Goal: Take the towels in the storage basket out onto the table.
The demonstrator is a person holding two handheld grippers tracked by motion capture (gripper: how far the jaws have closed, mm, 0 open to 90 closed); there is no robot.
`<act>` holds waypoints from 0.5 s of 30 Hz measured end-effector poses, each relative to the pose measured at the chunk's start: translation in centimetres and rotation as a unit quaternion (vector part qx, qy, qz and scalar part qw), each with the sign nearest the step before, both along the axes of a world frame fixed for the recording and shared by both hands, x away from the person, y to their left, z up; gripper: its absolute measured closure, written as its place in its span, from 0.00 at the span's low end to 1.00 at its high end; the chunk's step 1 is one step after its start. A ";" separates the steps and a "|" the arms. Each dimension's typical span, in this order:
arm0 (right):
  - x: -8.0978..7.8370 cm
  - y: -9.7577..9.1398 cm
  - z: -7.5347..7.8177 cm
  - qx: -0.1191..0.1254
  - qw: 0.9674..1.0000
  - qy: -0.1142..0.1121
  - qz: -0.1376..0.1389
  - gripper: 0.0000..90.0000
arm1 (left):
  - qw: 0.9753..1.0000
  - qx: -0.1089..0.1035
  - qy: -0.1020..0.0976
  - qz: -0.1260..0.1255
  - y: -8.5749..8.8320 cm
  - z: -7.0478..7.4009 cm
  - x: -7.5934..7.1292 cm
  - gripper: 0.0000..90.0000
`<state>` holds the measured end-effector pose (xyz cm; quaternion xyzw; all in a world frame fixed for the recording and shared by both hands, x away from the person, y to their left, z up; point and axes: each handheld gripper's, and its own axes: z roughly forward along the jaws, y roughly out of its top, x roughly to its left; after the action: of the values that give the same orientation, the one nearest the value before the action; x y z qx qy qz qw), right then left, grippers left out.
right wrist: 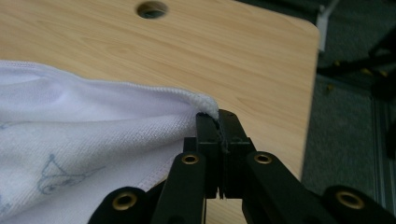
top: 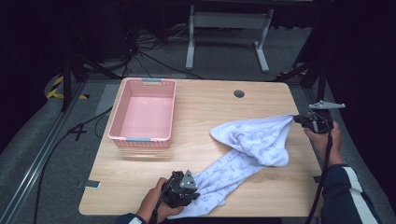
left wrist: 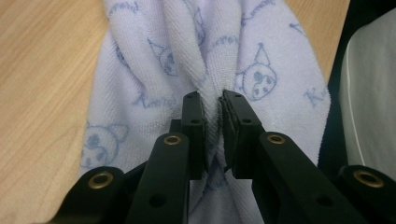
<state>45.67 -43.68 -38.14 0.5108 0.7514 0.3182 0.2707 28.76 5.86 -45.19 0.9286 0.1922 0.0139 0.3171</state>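
The pink basket (top: 142, 112) blocks the bench's (top: 205, 100) far left. Right of the basket bare wood runs open to the cable hole (top: 239, 94); nearer, the printed towel (top: 247, 147) sprawls across the way.

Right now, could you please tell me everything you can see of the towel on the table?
The towel is white terry cloth printed with pale blue cartoon faces and lettering, hemmed along its edge. It lies rumpled and stretched diagonally across the wooden table, apart from the pink basket. The left gripper is shut on a bunched fold at its near end; the right gripper is shut on a corner at the table's right edge, lifting that end slightly.
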 end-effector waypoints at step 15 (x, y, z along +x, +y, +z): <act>0.1 0.2 -0.2 -0.013 1.000 -0.023 0.013 0.63 | 0.999 -0.028 -0.013 0.036 1.0 0.5 1.1 0.53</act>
<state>45.75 -43.52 -38.34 0.4898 0.7556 0.3233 0.2910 29.91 6.83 -44.70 0.9116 0.2218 0.0318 0.3448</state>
